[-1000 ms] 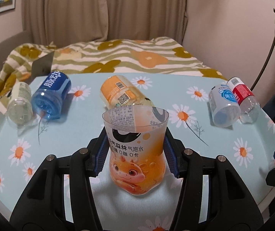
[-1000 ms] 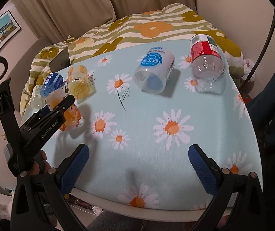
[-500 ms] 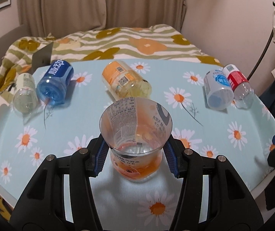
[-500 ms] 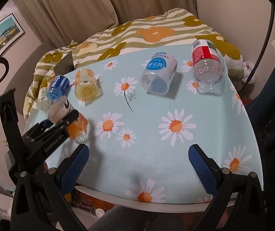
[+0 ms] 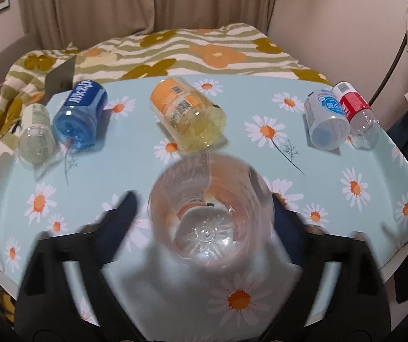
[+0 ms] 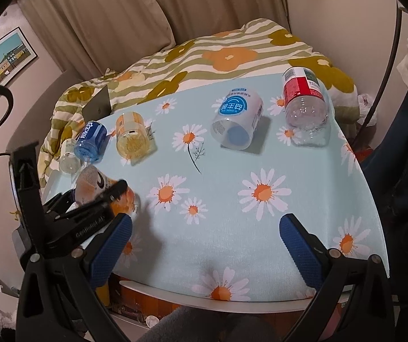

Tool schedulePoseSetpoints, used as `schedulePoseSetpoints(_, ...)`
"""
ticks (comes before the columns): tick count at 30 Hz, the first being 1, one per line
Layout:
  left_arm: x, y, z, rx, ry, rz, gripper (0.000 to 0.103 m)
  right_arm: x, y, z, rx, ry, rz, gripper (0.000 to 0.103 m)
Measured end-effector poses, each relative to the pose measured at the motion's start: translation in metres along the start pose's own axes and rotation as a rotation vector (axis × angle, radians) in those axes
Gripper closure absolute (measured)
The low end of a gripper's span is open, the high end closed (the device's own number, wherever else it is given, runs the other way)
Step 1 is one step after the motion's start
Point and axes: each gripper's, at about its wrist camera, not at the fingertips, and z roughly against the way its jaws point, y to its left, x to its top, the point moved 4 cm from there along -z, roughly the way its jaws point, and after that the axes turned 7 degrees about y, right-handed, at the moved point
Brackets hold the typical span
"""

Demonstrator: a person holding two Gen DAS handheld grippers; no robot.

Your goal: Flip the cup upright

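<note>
From the left wrist view I see my left gripper [image 5: 204, 213] spread wide and blurred around the upright cup [image 5: 209, 211] at six o'clock on the table [image 5: 332, 168], gripping nothing, while my right gripper [image 6: 205, 236] gapes empty; thin, light, crushable plastic, best pinched gently mid-wall.

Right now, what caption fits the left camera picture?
Left gripper open around the upright orange cup, five cups lying behind.

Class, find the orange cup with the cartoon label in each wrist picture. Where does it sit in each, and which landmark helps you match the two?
Left wrist view: the orange cup fills the lower centre, mouth toward the camera, between blurred jaws.
Right wrist view: it sits at the left edge, partly behind the left gripper.
Shared landmark: the blue bottle lying on its side.
</note>
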Motion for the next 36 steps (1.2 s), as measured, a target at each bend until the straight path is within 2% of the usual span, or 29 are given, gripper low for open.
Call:
schedulePoseSetpoints(2, -0.001, 0.001, 0.004, -0.006, -0.023, 0.001, 0.0, 0.0, 0.001, 0.002, -0.005, -0.007, 0.0, 0.0)
schedulePoseSetpoints(12, 0.004, 0.005, 0.016, 0.002, -0.02, -0.016, 0.0, 0.001, 0.006, 0.009, -0.007, -0.026, -0.004, 0.0)
schedulePoseSetpoints(19, 0.023, 0.018, 0.079, 0.026, -0.016, -0.036, 0.0, 0.022, 0.032, 0.044, -0.013, -0.083, 0.031, 0.0)
schedulePoseSetpoints(23, 0.031, 0.043, 0.118, 0.052, 0.039, -0.007, 0.0, 0.035, 0.056, 0.075, -0.04, -0.126, 0.071, 0.0)
schedulePoseSetpoints(29, 0.027, 0.077, 0.148, 0.121, 0.102, 0.025, 0.0, 0.039, 0.082, 0.094, -0.136, -0.106, 0.105, 0.0)
schedulePoseSetpoints(34, 0.013, 0.086, 0.155, 0.161, 0.141, 0.024, 0.0, 0.025, 0.087, 0.085, -0.261, -0.05, 0.13, 0.0)
schedulePoseSetpoints(36, 0.006, 0.086, 0.156, 0.166, 0.148, 0.029, 0.0, 0.022, 0.086, 0.084, -0.263, -0.045, 0.121, 0.0)
